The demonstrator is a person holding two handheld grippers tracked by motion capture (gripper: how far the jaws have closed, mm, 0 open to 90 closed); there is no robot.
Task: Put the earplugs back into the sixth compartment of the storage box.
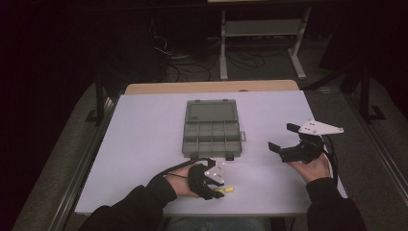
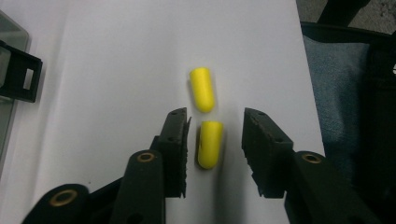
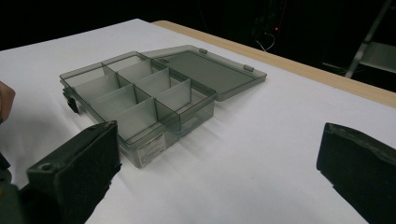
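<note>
Resting on the white table (image 1: 144,144), open compartment box (image 1: 211,131) sits mid-table, lid flat behind. Right gripper (image 1: 284,139) hovers level right of the box, jaws wide apart. Left gripper (image 1: 216,190) points down at near edge; left gripper view shows jaws straddling one yellow earplug (image 2: 209,143), one jaw just beside it, other apart. Second earplug (image 2: 202,88) lies just beyond.

two yellow earplugs (image 2: 202,89) (image 2: 209,143), one grey compartment box (image 3: 140,100) with eight compartments and one open lid (image 3: 210,70), two grippers (image 2: 212,140) (image 3: 219,158), one table (image 1: 144,144).
</note>
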